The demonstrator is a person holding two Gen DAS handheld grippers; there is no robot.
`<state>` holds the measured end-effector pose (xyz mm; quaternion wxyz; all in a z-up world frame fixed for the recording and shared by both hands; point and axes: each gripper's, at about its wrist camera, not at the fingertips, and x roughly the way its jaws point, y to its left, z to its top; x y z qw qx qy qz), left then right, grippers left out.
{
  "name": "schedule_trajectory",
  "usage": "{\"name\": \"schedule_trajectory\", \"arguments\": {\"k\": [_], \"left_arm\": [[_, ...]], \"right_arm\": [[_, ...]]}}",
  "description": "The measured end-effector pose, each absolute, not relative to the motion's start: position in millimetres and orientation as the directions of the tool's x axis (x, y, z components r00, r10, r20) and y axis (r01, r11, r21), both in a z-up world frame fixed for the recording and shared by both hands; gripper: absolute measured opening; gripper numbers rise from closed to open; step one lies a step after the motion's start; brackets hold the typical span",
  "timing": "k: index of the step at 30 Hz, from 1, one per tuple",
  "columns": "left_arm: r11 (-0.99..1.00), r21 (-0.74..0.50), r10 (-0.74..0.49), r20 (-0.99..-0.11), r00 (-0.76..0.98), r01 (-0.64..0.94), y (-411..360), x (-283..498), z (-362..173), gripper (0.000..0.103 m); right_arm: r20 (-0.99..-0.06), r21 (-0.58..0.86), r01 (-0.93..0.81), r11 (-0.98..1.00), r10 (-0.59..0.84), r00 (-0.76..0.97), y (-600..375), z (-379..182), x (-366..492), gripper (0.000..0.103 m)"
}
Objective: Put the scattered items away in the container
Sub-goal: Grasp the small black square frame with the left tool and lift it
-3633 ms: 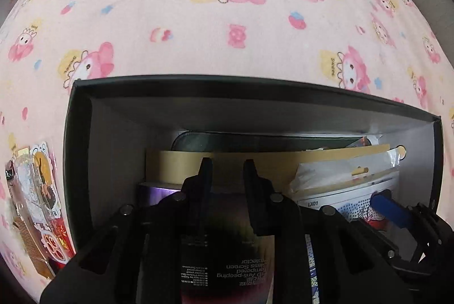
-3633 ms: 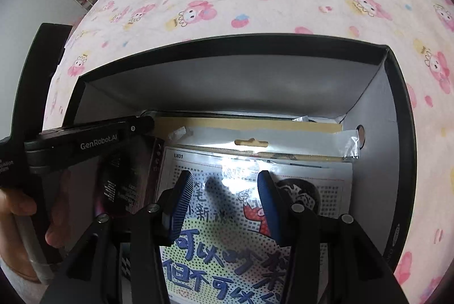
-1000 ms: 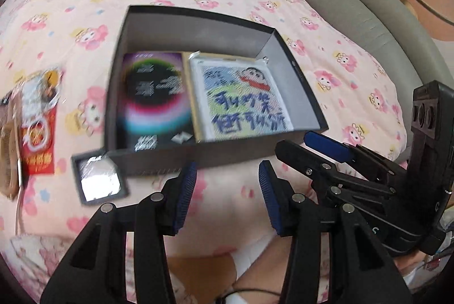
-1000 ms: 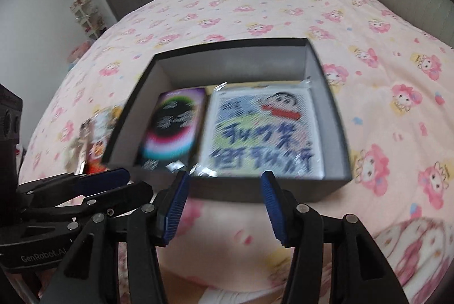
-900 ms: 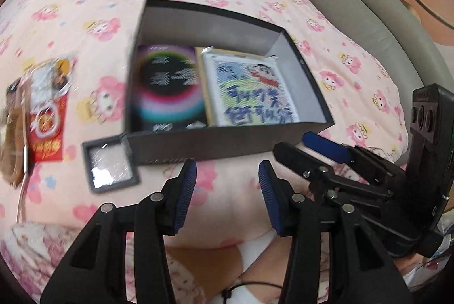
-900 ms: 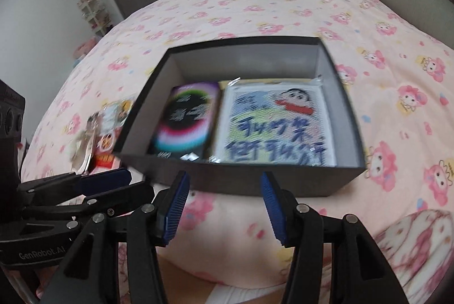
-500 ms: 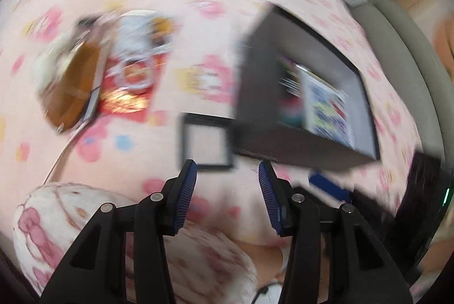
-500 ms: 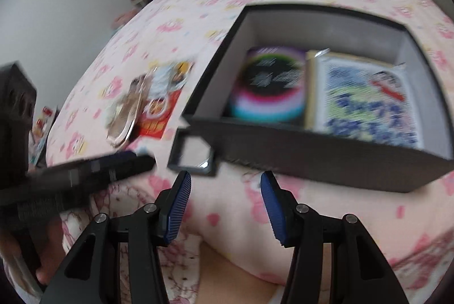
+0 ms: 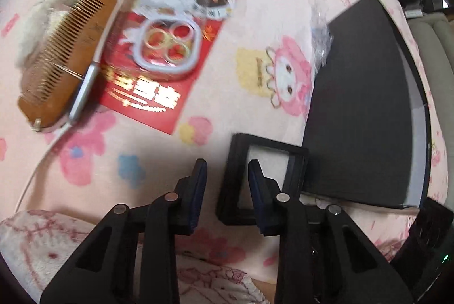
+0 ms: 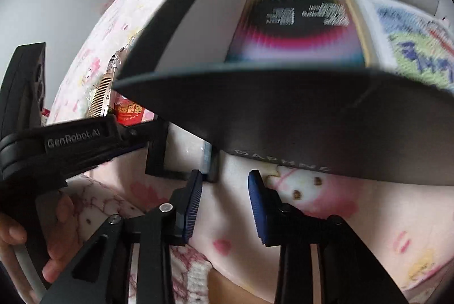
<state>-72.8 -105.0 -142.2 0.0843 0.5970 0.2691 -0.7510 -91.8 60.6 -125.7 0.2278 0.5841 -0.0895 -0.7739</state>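
A black box point(image 9: 366, 105) stands on the pink blanket; in the right wrist view point(image 10: 283, 111) it holds a black-and-rainbow package point(image 10: 295, 20) and a cartoon craft kit point(image 10: 411, 43). A small black square frame point(image 9: 264, 176) lies beside the box's near corner and also shows in the right wrist view point(image 10: 181, 153). My left gripper point(image 9: 227, 184) is open, its fingertips at the frame's near-left edge. My right gripper point(image 10: 224, 196) is open and empty, just below the box's front wall. A brown comb point(image 9: 65, 60), a red packet point(image 9: 159, 77) and a ring blister point(image 9: 167, 45) lie at the left.
A white cable point(image 9: 42, 159) runs from under the comb. A clear wrapper point(image 9: 320, 34) lies by the box's far left corner. A grey sofa point(image 9: 434, 48) is beyond the box. My left gripper's body point(image 10: 56, 145) fills the right wrist view's left side.
Both grippers pulled out of the box, rose, then swung left and down. My left gripper has come close to the small black frame. My right gripper has dropped close to the box's front wall.
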Motion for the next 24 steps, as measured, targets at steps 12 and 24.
{"name": "schedule_trajectory", "arguments": {"k": [12,24], "left_arm": [[-0.880,-0.304,0.235,-0.946,-0.223,0.365,-72,-37,-138,0.029],[-0.906,-0.239,0.172,-0.962,-0.214,0.349,-62,-29,-151,0.029]], "right_arm": [[-0.832,0.466,0.297,-0.834,-0.527,-0.174,67,-109,-70,0.015],[-0.844,0.435,0.289,-0.853,-0.498,-0.197,77,-98,-58,0.015]]}}
